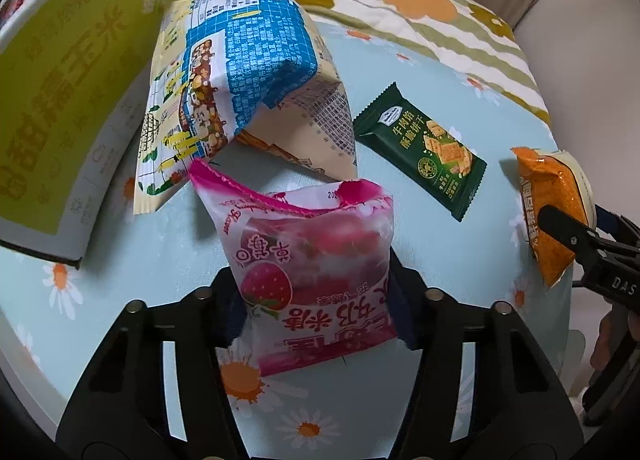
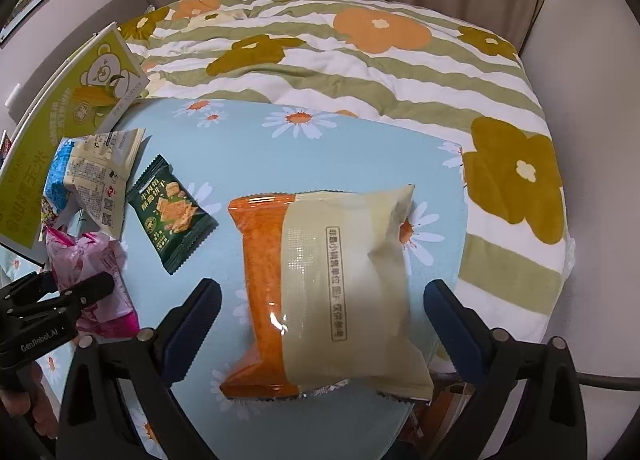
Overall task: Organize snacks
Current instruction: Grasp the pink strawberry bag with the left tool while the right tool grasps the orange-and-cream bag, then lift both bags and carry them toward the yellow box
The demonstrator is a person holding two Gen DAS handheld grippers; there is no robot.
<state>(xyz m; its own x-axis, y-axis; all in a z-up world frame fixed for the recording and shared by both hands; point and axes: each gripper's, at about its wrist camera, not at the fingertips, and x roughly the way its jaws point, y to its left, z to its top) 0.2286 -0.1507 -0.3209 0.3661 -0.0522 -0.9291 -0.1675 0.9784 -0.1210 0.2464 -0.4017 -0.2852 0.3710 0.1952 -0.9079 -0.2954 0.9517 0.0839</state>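
Snacks on daisy-print cloth, crowded left side.
My left jaws (image 1: 316, 324) clamp the glossy pink strawberry pouch (image 1: 316, 260); crinkled blue-and-cream bag (image 1: 240, 99) and green-yellow carton (image 1: 60, 99) crowd behind it. My right jaws (image 2: 320, 320) stand apart, straddling the puffy orange-and-beige packet (image 2: 332, 292); flat dark green biscuit pack (image 2: 172, 215) between the two.

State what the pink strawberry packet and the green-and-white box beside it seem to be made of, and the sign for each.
Pink strawberry packet: thin plastic film, semi-glossy, with crinkles and a crimped top seal. Green-and-white box: probably printed cardboard, matt, with flat stiff panels and a visible edge thickness.
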